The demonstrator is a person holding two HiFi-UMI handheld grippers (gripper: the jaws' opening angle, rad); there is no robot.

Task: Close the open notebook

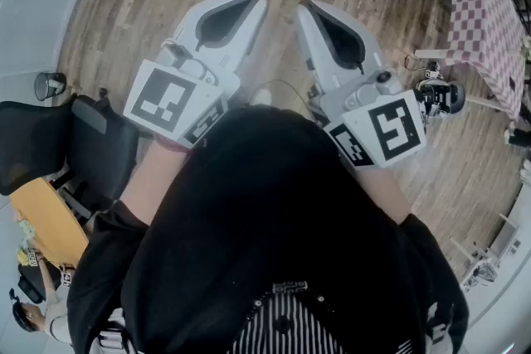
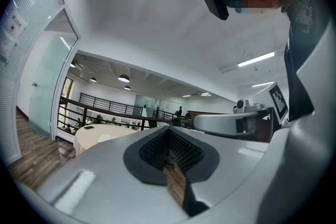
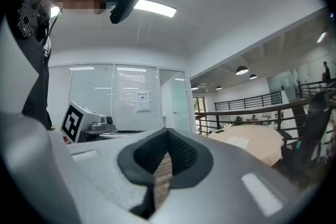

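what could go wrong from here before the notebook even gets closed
1. No notebook is clearly in view; the white pages on the cloth-covered table may be it, so the wrong thing could get handled.
2. The black chair near that table could catch a gripper.
3. The left gripper and right gripper are shut, close side by side, and might knock together.
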